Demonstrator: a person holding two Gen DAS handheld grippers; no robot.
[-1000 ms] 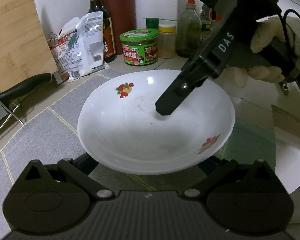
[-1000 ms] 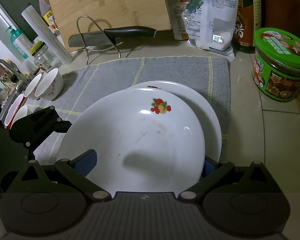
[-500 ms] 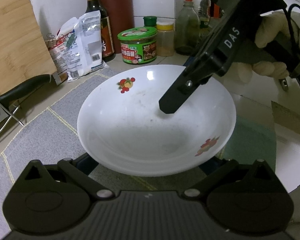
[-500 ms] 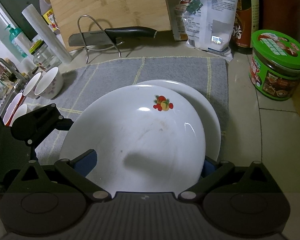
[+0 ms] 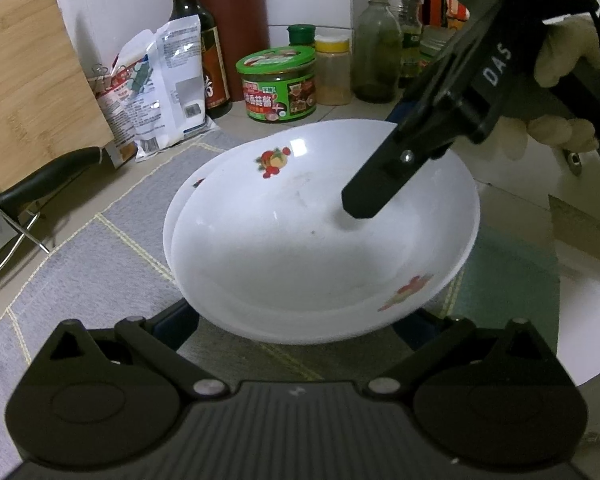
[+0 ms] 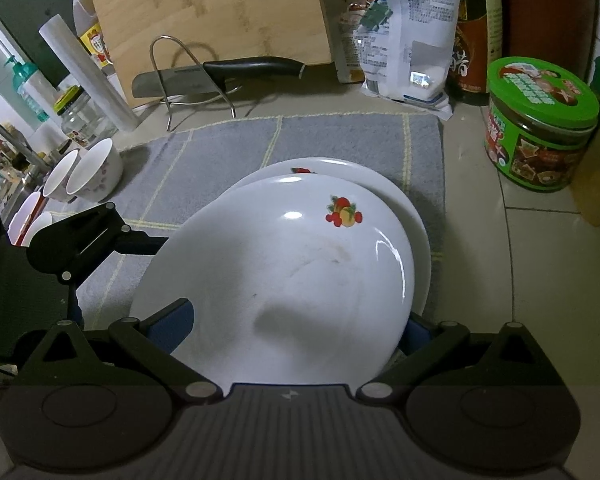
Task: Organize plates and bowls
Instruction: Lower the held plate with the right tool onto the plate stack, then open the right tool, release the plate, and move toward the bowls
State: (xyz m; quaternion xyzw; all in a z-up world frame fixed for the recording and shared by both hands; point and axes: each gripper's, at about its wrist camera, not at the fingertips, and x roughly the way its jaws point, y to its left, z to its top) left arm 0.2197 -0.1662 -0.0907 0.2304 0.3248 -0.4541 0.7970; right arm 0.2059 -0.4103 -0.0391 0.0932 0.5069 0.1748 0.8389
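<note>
Spanning both open grippers, the white plate (image 6: 284, 280) was seen: the right gripper (image 6: 296, 332) at one rim, the left gripper (image 5: 296, 320) at another. Smooth, glossy, fruit-printed, it was nested on a second plate (image 6: 418, 232) over grey ribbed cloth (image 6: 340, 140). Beyond, a green jar (image 6: 540, 128) was stood.
</note>
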